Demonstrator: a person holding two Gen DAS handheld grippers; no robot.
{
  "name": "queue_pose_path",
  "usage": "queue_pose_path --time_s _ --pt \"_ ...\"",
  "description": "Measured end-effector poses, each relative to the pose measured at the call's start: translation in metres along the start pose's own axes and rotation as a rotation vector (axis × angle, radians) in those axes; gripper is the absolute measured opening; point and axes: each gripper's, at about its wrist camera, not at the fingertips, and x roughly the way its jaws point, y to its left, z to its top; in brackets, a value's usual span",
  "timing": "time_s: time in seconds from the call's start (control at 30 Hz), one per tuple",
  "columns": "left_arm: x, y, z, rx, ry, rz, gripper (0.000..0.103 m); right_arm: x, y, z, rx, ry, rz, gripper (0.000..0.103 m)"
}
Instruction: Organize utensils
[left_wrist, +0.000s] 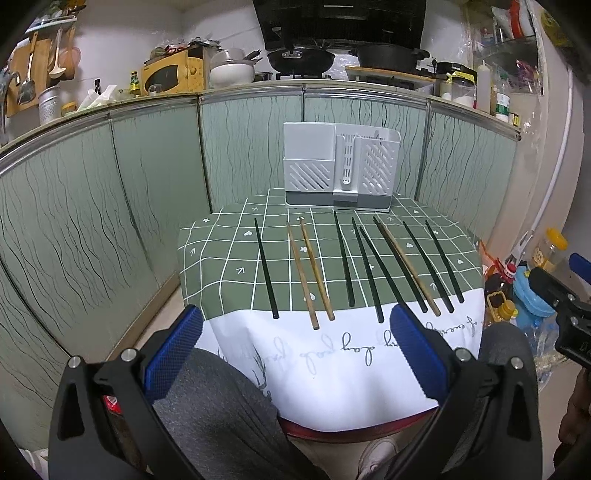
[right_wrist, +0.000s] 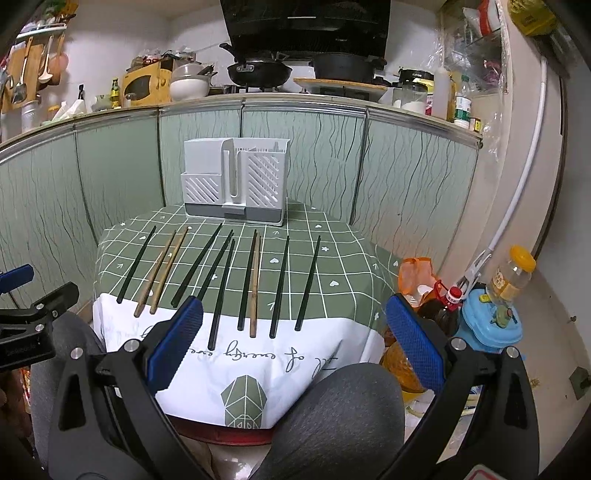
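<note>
Several black chopsticks (left_wrist: 265, 266) (right_wrist: 308, 282) and brown wooden chopsticks (left_wrist: 303, 274) (right_wrist: 255, 286) lie in a row on a small table with a green checked cloth (left_wrist: 218, 266) (right_wrist: 347, 258). A white slotted utensil holder (left_wrist: 340, 171) (right_wrist: 236, 181) stands at the table's far edge. My left gripper (left_wrist: 295, 328) is open and empty, held short of the table's near edge. My right gripper (right_wrist: 295, 325) is open and empty, also short of the near edge. The right gripper also shows in the left wrist view (left_wrist: 565, 306), and the left gripper in the right wrist view (right_wrist: 33, 314).
Green cabinet fronts (left_wrist: 110, 192) curve behind the table under a cluttered kitchen counter (left_wrist: 258, 86). Bottles, a blue container (right_wrist: 491, 325) and bags (right_wrist: 417, 273) crowd the floor to the right. The person's knees in grey trousers (left_wrist: 221, 398) (right_wrist: 332, 417) sit below the grippers.
</note>
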Motion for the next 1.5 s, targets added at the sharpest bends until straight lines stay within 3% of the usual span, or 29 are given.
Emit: queue_pose_path --time_s 1.5 --pt "-0.0039 0.0004 0.0023 0.013 0.011 -0.01 0.099 0.0007 0.0043 -0.0038 -0.018 0.015 0.014 0.095"
